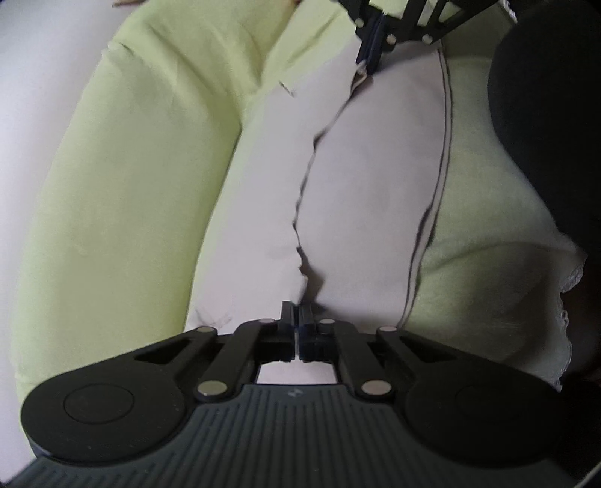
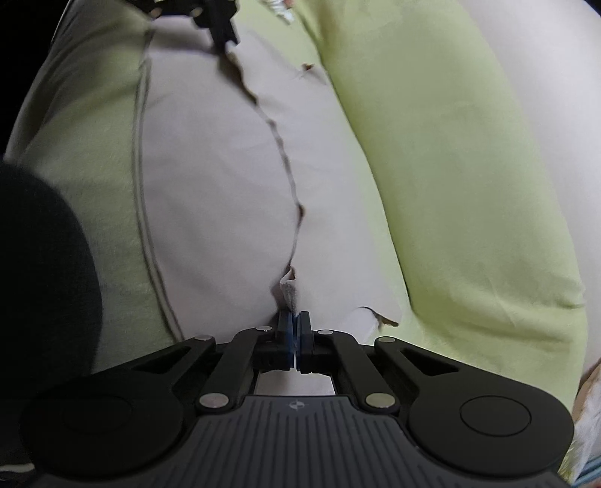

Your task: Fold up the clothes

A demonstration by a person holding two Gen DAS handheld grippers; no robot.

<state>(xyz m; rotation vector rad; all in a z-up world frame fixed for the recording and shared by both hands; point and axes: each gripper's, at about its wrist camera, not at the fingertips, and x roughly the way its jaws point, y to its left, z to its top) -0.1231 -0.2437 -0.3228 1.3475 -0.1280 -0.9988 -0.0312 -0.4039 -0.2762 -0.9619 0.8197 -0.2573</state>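
Observation:
A pale pinkish-white garment with a dark stitched hem is stretched between both grippers over a light green cloth. My left gripper is shut on one end of the garment's edge. At the top of the left wrist view the right gripper pinches the far end. In the right wrist view the same garment fills the middle, and my right gripper is shut on its frayed edge. The left gripper shows at the top of that view, clamped on the opposite end.
The green cloth spreads under and beside the garment. A dark rounded shape stands at the right of the left wrist view and another dark shape at the left of the right wrist view. A pale surface lies beyond the cloth.

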